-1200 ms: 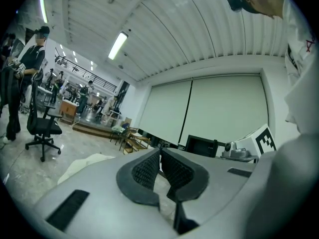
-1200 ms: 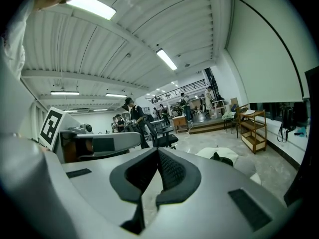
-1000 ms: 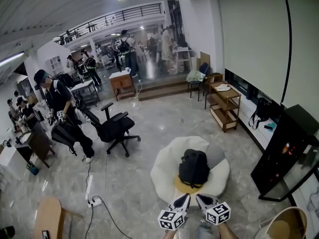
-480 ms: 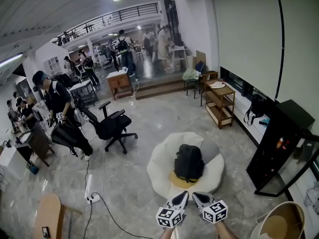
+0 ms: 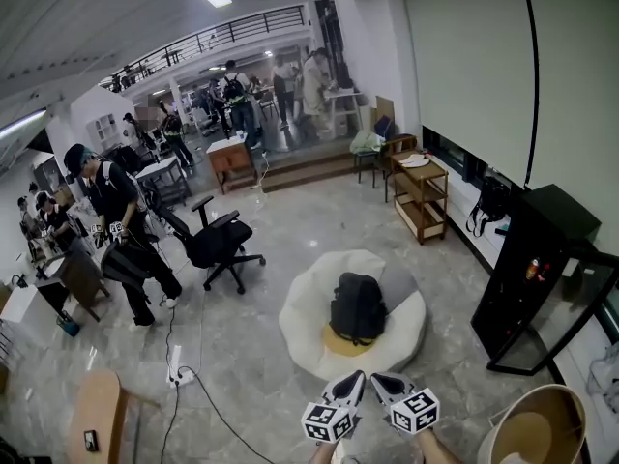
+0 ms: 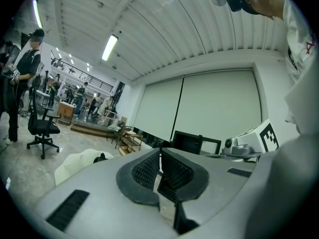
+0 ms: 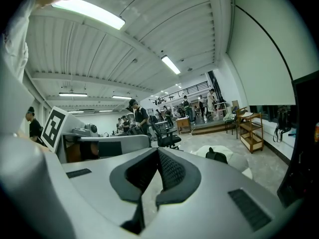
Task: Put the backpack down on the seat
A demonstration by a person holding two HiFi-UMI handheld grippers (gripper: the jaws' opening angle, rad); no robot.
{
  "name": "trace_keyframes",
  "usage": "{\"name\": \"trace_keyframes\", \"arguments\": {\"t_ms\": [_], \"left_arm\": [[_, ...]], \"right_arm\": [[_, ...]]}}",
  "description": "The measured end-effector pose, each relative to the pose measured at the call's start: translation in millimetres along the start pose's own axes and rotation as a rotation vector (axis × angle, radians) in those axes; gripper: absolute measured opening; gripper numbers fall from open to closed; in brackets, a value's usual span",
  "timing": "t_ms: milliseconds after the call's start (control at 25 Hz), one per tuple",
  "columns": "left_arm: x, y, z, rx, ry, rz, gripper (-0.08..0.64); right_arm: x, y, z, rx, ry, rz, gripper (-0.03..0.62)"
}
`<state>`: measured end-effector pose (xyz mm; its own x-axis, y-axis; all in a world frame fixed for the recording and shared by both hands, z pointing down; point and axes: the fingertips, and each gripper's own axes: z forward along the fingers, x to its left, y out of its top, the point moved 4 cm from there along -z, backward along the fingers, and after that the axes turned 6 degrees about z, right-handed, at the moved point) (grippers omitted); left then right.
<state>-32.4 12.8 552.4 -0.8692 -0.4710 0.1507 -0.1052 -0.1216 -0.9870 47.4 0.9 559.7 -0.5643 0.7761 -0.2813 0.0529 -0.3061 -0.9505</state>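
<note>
black backpack (image 5: 358, 305) upright in the hollow of the white seat (image 5: 300, 322). left tool (image 5: 346, 387) and right tool (image 5: 385, 387) pressed together, empty, clear of the seat.

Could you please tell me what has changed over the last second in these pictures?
The left tool and right tool have pulled back: the backpack and white seat now lie farther from them in the head view. Nothing was grasped or released; both tools stayed shut and empty, the backpack on the seat.
</note>
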Motion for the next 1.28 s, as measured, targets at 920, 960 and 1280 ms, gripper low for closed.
{"name": "trace_keyframes", "arguments": {"t_ms": [920,960,1280], "left_arm": [[-122.6,-33.3,-72.7,0.006,0.022,-0.015,0.038],[-125.8,-34.7,-76.5,0.004,0.023,-0.014,0.038],[-145.2,-40.6,-94.8,0.009,0.017,-0.018,0.038]], "right_arm": [[47.4,-48.7,-126.3,0.017,0.002,0.029,0.028],[50.8,-52.2,-129.9,0.02,0.003,0.032,0.028],[69.3,-57.8,-149.0,0.026,0.011,0.023,0.028]]}}
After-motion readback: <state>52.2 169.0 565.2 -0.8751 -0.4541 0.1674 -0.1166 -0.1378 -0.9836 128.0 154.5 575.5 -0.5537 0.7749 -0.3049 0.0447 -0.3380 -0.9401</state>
